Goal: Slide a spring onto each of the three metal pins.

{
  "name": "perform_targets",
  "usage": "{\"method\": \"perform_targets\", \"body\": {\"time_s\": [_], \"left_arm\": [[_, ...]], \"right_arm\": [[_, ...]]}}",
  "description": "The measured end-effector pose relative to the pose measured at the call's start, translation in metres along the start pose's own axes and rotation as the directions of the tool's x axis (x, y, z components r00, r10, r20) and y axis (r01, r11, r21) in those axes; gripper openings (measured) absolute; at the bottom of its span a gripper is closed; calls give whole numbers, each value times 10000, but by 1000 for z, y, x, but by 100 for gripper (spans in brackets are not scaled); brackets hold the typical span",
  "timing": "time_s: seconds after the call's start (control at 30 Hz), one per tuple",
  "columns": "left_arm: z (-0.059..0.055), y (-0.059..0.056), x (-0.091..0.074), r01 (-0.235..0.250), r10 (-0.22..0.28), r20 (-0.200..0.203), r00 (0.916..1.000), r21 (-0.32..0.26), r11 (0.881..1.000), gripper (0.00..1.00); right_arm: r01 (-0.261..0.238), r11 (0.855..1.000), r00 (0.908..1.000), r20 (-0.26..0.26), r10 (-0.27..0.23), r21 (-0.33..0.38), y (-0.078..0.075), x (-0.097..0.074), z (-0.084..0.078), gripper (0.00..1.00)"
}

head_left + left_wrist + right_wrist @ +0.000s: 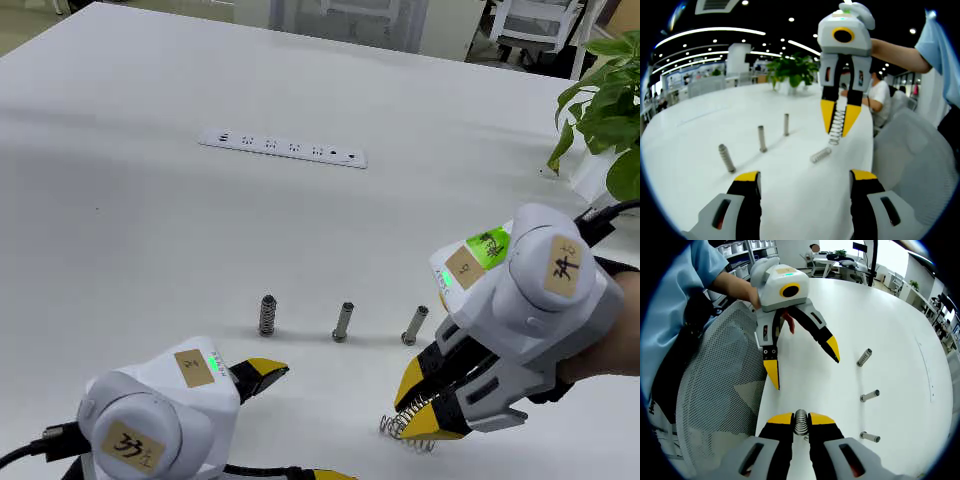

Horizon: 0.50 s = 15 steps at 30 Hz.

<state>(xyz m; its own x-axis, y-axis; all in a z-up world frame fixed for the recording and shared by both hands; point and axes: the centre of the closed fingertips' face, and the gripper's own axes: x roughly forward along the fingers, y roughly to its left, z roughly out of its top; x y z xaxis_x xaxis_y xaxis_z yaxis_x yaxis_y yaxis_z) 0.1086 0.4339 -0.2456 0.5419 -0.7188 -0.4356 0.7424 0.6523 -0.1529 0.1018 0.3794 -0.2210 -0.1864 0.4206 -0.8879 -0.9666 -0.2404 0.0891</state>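
1. White and smooth with a soft sheen, the tabletop (150, 230) carries a flat white power strip (283, 148) with a row of sockets far across it. A leafy green plant (605, 100) stands at its right edge.
2. Three slim cylindrical metal pins stand upright in a row, apart from one another. The left pin (268, 315) is sheathed in a grey coiled fitted spring (726, 157). The middle pin (343, 322) and right pin (415, 325) are bare, smooth steel.
3. Right gripper (422, 405): rounded white plastic shell and black fingers with yellow tips. The fingers are closed on the held spring (800, 421), a thin wire coil pinched across its turns, near the right pin.
4. A loose spring (820, 155) of the same wire lies on its side on the tabletop, just below the right gripper.
5. Left gripper (300, 425): same build. Its fingers are spread wide with nothing between them, low at the near left of the pins.
6. Markings: tan stickers (195, 367) with handwritten characters sit on both shells, too small to read with certainty. A green sticker (490, 245) on the right gripper bears dark writing that is illegible.
7. The right gripper view shows a grey mesh chair back (725, 390) and a light blue sleeve (695, 270).
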Motion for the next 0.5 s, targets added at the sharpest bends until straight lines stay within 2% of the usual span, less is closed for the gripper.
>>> {"method": "perform_targets", "body": {"time_s": [0.1, 0.17, 0.23, 0.27, 0.33, 0.5], "left_arm": [[-1, 8, -5, -370, 370, -13, 9993, -120, 9992, 80], [1, 15, -7, -790, 790, -5, 9969, -40, 9969, 90], [3, 21, -9, -1010, 1011, -23, 9949, 75, 9949, 97], [4, 25, -11, -1176, 1176, -16, 9931, -25, 9931, 99], [3, 32, -14, -1311, 1309, -92, 9914, -299, 9909, 100], [0, 41, -18, -1512, 1506, -178, 9884, -391, 9877, 100]], "right_arm": [[66, 9999, 10000, -72, -67, -137, -6, -2, 1, 12], [139, 9997, 9999, 48, -138, -182, -12, -3, 4, 12], [184, 9997, 9998, 74, -183, -168, -16, -3, 4, 12], [233, 9995, 9997, 49, -232, -216, -19, -3, 5, 12], [283, 9990, 9996, -46, -285, -352, -24, -4, 6, 12], [333, 9972, 9992, -181, -346, -667, -36, -6, 11, 12]]}}
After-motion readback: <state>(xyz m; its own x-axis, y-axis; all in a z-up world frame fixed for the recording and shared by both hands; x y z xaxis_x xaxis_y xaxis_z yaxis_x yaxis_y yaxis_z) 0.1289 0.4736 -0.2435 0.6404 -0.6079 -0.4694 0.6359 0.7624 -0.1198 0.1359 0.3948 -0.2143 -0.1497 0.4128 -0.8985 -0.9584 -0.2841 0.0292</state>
